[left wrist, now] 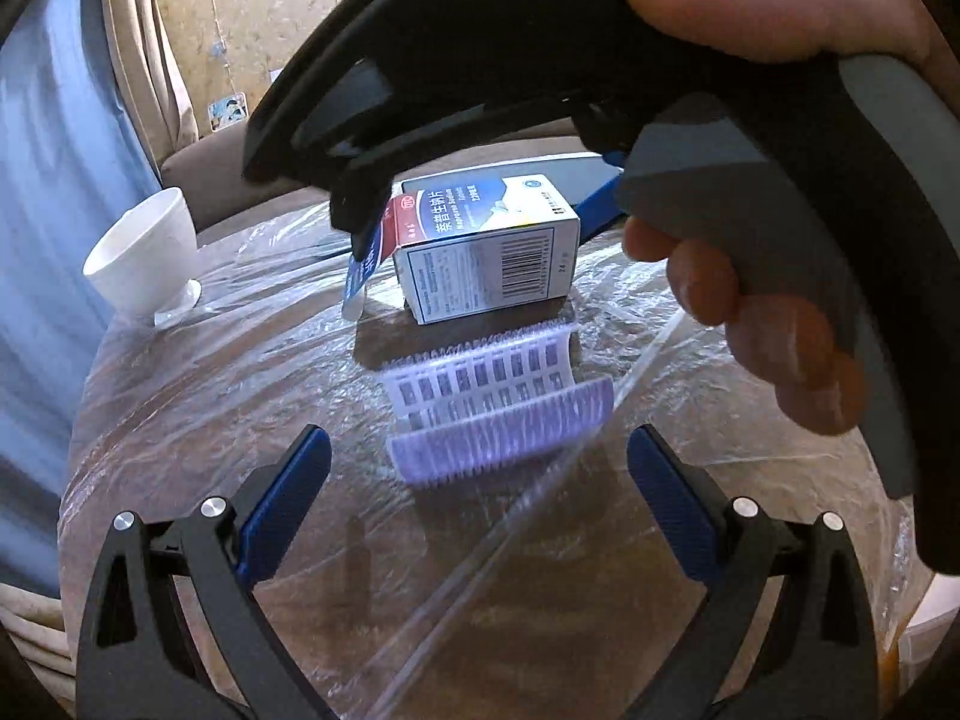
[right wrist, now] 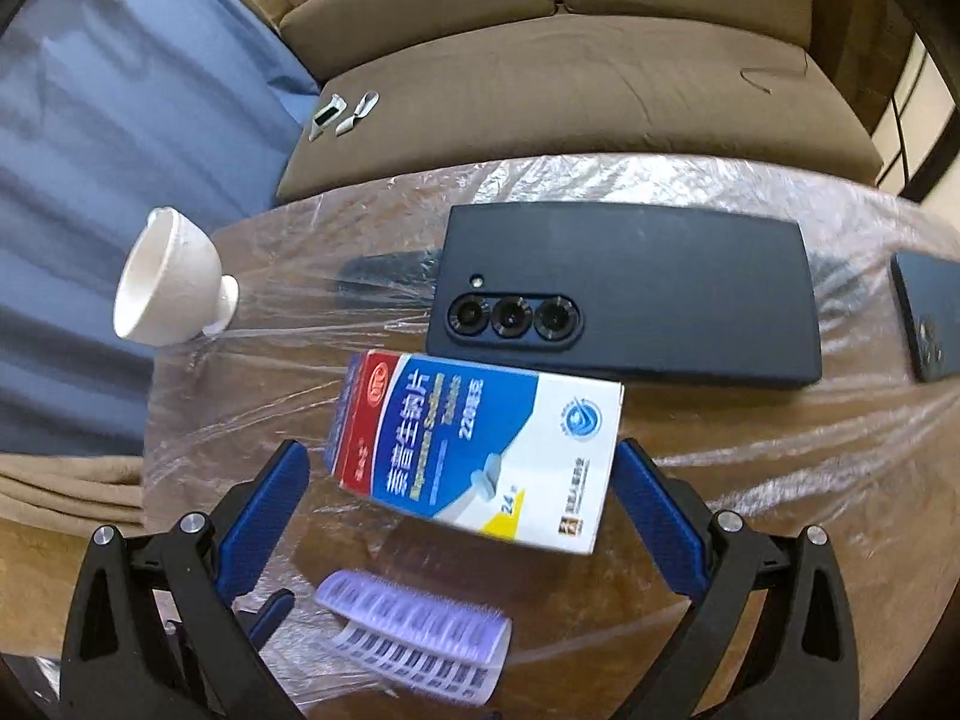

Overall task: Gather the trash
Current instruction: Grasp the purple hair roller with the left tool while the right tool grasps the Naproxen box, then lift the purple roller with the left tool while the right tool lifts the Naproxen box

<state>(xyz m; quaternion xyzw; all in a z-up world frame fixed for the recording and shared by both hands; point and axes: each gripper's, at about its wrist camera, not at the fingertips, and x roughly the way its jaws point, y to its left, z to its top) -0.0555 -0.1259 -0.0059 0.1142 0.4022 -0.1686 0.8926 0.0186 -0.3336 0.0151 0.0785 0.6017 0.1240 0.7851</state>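
A white, blue and red medicine box (left wrist: 489, 252) (right wrist: 480, 450) stands on the plastic-wrapped table. My right gripper (right wrist: 462, 456) is open and straddles the box, with one blue finger (left wrist: 363, 267) at the red end flap and the other by the far side. A curled purple strip with barcode labels (left wrist: 498, 414) (right wrist: 420, 636) lies in front of the box. My left gripper (left wrist: 480, 480) is open just short of that strip, with nothing between its fingers. A person's hand (left wrist: 756, 312) holds the right gripper's handle above the box.
A white footed cup (left wrist: 144, 252) (right wrist: 174, 282) stands at the table's left edge. A black phone (right wrist: 624, 306) lies right behind the box and a second one (right wrist: 930, 318) at the far right. A brown sofa (right wrist: 570, 84) and blue cloth (right wrist: 120, 120) lie beyond.
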